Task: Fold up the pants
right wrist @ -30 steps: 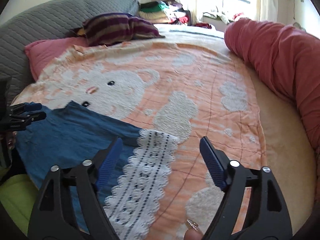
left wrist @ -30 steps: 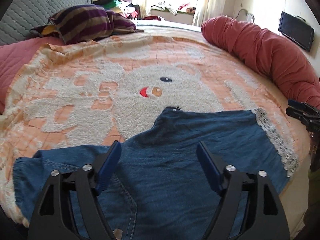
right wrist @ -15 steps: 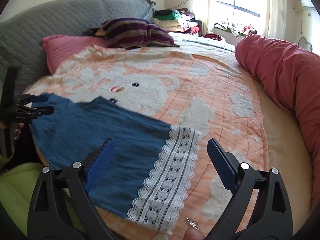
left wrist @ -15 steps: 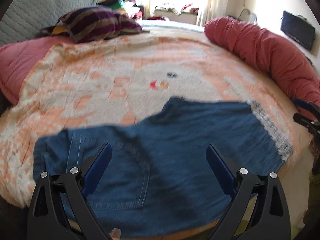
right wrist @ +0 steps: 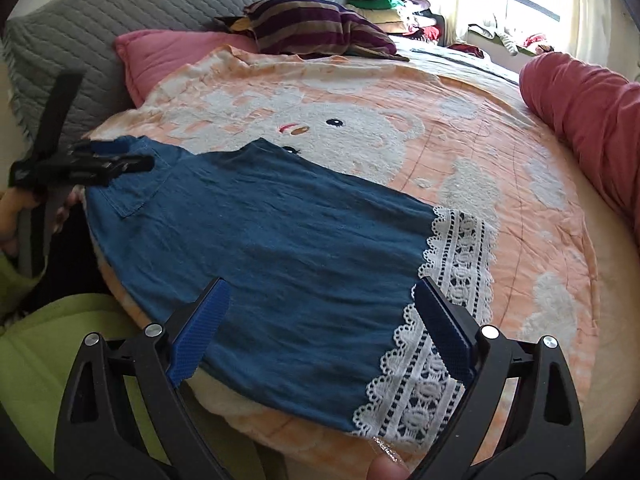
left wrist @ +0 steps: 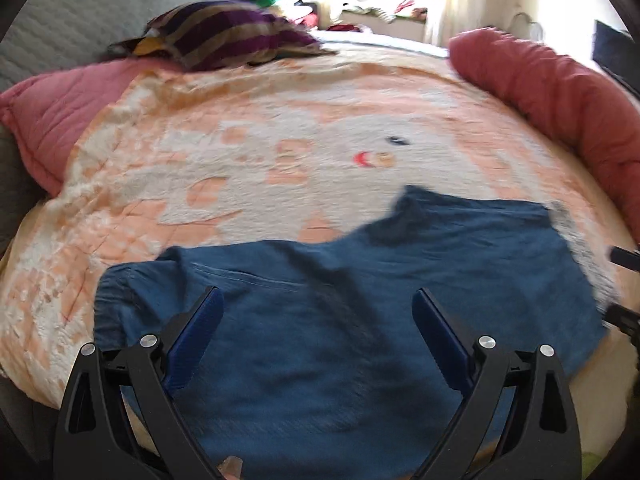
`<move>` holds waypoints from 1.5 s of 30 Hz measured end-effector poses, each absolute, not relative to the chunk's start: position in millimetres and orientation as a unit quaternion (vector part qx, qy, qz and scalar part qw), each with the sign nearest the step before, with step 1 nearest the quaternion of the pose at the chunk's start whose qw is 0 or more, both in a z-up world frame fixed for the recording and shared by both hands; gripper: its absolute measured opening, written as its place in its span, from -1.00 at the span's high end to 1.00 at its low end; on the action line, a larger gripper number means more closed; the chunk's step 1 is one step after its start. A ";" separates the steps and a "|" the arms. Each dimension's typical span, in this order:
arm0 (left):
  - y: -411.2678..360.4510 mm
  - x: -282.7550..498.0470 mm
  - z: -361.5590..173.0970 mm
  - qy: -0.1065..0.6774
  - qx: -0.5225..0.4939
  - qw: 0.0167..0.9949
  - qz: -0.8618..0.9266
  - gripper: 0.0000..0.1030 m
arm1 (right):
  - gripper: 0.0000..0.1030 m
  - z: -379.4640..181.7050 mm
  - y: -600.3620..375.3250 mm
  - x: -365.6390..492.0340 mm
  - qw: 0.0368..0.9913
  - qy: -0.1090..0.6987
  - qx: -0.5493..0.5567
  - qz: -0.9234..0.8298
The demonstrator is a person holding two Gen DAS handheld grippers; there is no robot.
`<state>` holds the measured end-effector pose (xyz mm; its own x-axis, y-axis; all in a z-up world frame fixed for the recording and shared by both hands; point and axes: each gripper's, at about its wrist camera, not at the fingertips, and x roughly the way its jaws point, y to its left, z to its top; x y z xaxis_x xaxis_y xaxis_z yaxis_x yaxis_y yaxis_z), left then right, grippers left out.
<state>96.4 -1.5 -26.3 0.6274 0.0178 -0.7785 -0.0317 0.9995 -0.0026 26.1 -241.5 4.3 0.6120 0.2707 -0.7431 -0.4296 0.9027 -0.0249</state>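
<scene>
Blue denim pants lie flat near the front edge of a round bed, with a white lace hem at their right end and the waist with a pocket at the left. My left gripper hovers open above the waist part, nothing between its blue pads. Over the lace hem end my right gripper also stands open and empty. In the right wrist view the left gripper appears at the far left, above the waist corner.
An orange and white bear blanket covers the bed. A red bolster lines the right side. A pink pillow, a striped cushion and a grey quilted headboard stand behind. A lime green garment is at lower left.
Both grippers have opened a bit wider and drawn back toward the bed's front edge, so more of the pants shows. The pants lie as before.
</scene>
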 end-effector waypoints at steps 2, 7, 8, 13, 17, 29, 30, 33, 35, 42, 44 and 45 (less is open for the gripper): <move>12.2 108.0 -42.2 0.459 -0.018 0.888 0.028 -0.83 | -0.70 -3.8 -243.4 32.5 0.886 0.414 -0.096 0.189; 30.6 99.5 -59.5 0.463 -0.028 0.885 0.045 -0.81 | -0.70 -36.6 -266.1 47.9 0.861 0.487 -0.063 0.132; 32.6 97.1 -58.4 0.461 -0.032 0.886 0.044 -0.81 | -0.69 -37.7 -269.5 45.7 0.863 0.483 -0.057 0.137; 39.0 93.5 -61.9 0.458 -0.048 0.887 0.038 -0.81 | -0.69 -40.3 -265.1 40.7 0.865 0.477 -0.077 0.136; 37.1 91.2 -57.9 0.451 -0.052 0.890 0.036 -0.81 | -0.69 -31.8 -267.7 35.9 0.870 0.466 -0.068 0.142; -39.2 52.7 -20.0 0.425 0.003 0.904 -0.042 -0.91 | -0.69 1.9 -273.6 0.4 0.897 0.406 -0.065 0.161; -47.7 50.3 -22.1 0.428 0.012 0.902 -0.050 -0.91 | -0.69 -0.1 -270.9 0.2 0.896 0.407 -0.064 0.164; -70.7 47.0 -35.4 0.446 0.050 0.891 -0.065 -0.91 | -0.69 -6.7 -265.3 -0.7 0.891 0.415 -0.060 0.174; -78.2 46.8 -45.9 0.461 0.067 0.882 -0.066 -0.91 | -0.69 -11.7 -262.1 -0.8 0.887 0.421 -0.062 0.178; -76.2 52.6 -73.2 0.510 0.065 0.855 -0.070 -0.92 | -0.61 -33.0 -267.5 5.5 0.870 0.464 -0.059 0.156; -74.3 52.7 -72.4 0.509 0.061 0.855 -0.073 -0.92 | -0.60 -35.1 -269.0 3.9 0.871 0.462 -0.059 0.158; -73.7 52.5 -72.6 0.509 0.059 0.856 -0.073 -0.92 | -0.60 -34.9 -268.4 3.6 0.871 0.462 -0.060 0.158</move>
